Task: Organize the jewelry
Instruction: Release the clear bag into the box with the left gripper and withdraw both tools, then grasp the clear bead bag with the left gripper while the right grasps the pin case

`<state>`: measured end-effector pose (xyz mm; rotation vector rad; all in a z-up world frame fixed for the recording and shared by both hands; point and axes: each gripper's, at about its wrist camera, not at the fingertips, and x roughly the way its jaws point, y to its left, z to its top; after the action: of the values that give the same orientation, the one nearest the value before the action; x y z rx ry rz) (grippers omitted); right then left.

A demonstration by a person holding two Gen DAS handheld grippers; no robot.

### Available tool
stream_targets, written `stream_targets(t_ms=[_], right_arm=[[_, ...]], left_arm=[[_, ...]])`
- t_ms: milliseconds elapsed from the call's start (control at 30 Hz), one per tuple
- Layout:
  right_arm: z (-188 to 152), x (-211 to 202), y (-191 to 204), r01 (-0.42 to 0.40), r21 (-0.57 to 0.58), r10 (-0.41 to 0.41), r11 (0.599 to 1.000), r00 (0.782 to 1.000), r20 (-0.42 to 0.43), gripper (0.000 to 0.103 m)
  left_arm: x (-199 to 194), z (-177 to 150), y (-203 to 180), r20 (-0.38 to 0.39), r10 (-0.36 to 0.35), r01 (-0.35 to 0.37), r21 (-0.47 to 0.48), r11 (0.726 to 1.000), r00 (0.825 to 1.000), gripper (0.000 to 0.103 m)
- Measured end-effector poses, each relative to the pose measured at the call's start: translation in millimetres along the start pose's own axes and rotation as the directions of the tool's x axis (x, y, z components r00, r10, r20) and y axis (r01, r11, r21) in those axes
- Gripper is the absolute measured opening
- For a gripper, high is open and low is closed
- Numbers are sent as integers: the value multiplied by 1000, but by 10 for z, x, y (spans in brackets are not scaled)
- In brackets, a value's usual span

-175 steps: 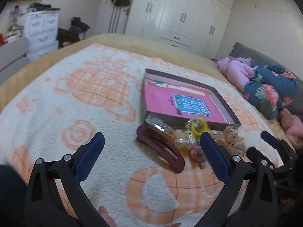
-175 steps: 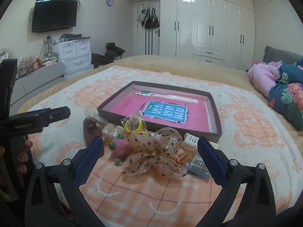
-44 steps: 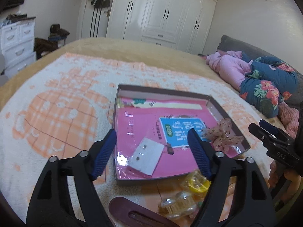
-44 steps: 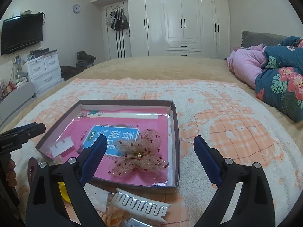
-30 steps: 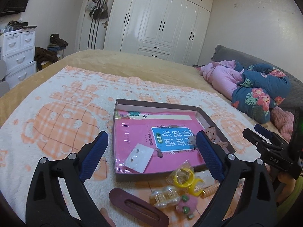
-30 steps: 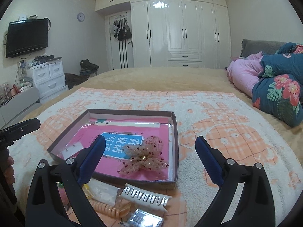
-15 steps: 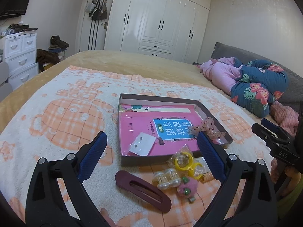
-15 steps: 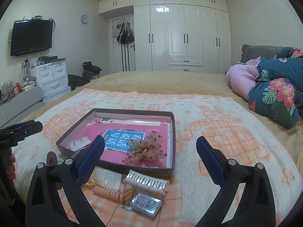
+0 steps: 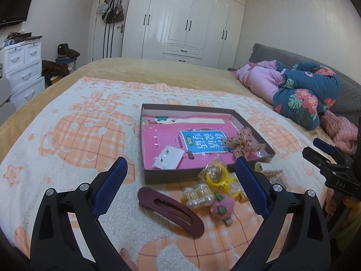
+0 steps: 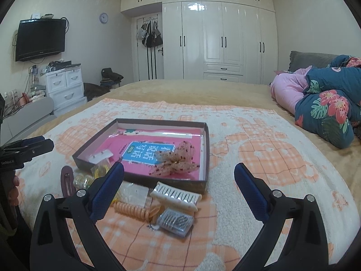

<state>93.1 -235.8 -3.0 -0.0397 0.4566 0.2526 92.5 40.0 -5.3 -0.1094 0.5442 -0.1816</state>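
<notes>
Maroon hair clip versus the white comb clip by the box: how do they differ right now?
The maroon hair clip is a smooth, dark, slotted oval; the white comb clip is pale and toothed. The maroon one lies apart from the box, off its left corner; the white one lies against its front wall. Both rest on the blanket, still unboxed.

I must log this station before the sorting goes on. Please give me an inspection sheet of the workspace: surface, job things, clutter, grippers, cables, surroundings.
Surface: bed with orange-and-white blanket; soft, uneven.
Job's things: shallow box on the blanket holds a sheer bow and an earring card. In front of the box, outside it: maroon hair clip, yellow rings in a bag, pearl clip, pink plush clip, white claw clip, orange coil tie, clear case of pins.
Clutter: bundled floral and pink bedding.
Grippers: left gripper open, empty; right gripper open, empty.
Cables: wires under the wall TV.
Surroundings: white wardrobe, drawer unit.
</notes>
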Motion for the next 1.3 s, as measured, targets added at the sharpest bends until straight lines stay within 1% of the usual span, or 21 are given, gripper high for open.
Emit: stream_targets(t_ms=[233, 533, 700, 800, 967, 1067, 1133, 1200, 1233, 1300], right_arm=[[-112, -46, 2, -17, 15, 18, 1000, 999, -36, 95], [-279, -52, 103, -18, -7, 17, 1000, 996, -90, 95], [-346, -7, 165, -9, -22, 7, 1000, 993, -116, 95], [-371, 47, 149, 4, -16, -6, 1000, 991, -132, 95], [-427, 196, 41, 18, 40, -10, 999, 982, -186, 95], [-466, 296, -10, 25, 77, -7, 997, 975, -223, 95], [-498, 362, -12, 38, 76, -18, 996, 970, -243, 95], [-526, 413, -11, 39, 81, -16, 996, 965, -262, 87], [-539, 438, -2, 34, 81, -11, 996, 962, -272, 86], [-555, 461, 35, 33, 65, -14, 997, 961, -276, 86]], left_arm=[[15, -86, -55, -35, 0, 1, 25, 1000, 999, 87], [121, -186, -170, -95, -5, 11, 67, 998, 995, 87], [227, -253, -185, -139, 4, 5, 69, 998, 990, 87], [264, -283, -183, -150, 6, 5, 73, 997, 989, 87], [352, -321, -137, -169, 15, -4, 70, 998, 986, 87], [386, -319, -103, -180, 13, -1, 68, 998, 984, 80], [406, -319, -91, -185, 14, -1, 71, 997, 983, 77], [423, -325, -83, -192, 9, 5, 73, 997, 981, 68], [439, -332, -79, -201, 10, 6, 79, 997, 979, 66], [482, -348, -82, -221, 12, 8, 88, 996, 975, 58]])
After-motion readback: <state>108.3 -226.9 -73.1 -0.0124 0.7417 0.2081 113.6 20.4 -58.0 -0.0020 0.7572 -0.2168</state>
